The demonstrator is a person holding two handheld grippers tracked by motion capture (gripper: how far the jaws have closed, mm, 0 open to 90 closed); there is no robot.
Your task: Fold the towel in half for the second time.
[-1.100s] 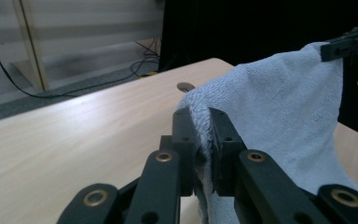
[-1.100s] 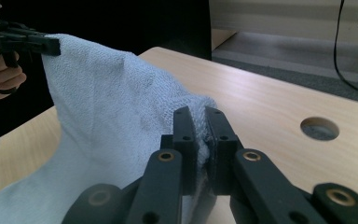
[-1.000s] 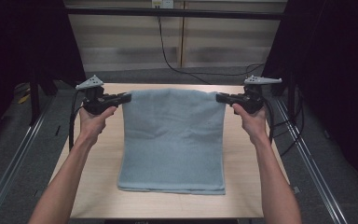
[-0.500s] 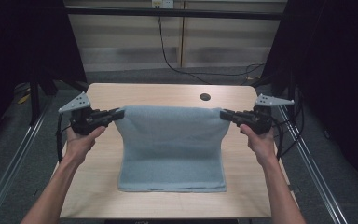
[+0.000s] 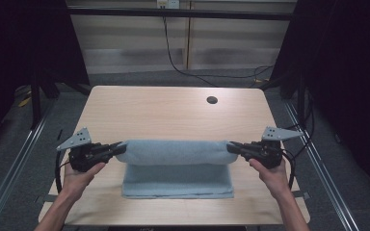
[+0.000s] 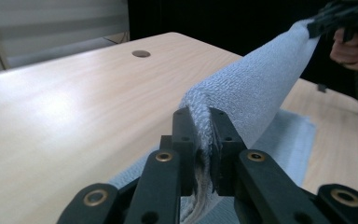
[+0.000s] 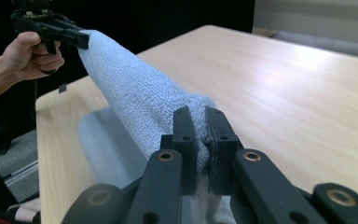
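A light blue terry-cloth towel [image 5: 176, 166] sits toward the 6 o'clock part of the pale wooden surface [image 5: 173, 113] in the high view. Its upper fold is lifted and stretched into a thick horizontal roll, while the lower layer lies flat on the surface beneath it, reaching toward the near edge.

The left gripper [image 5: 118, 148] is at 9 o'clock of the towel, its jaws clamped on the towel's left end. In the left gripper view the left gripper [image 6: 201, 140] pinches the cloth [image 6: 256, 93] tightly between its two black jaws, and the towel runs off toward 1 o'clock to the other gripper [image 6: 340, 16], held by a hand [image 6: 354, 44].

The right gripper [image 5: 232, 147] is at 3 o'clock of the towel, closed on the right end. In the right gripper view the right gripper [image 7: 200, 142] grips the cloth [image 7: 135, 93], which stretches toward 11 o'clock to the far gripper [image 7: 56, 28].

A small round dark hole [image 5: 212, 100] lies in the surface at 1 o'clock of the towel, well apart from it.
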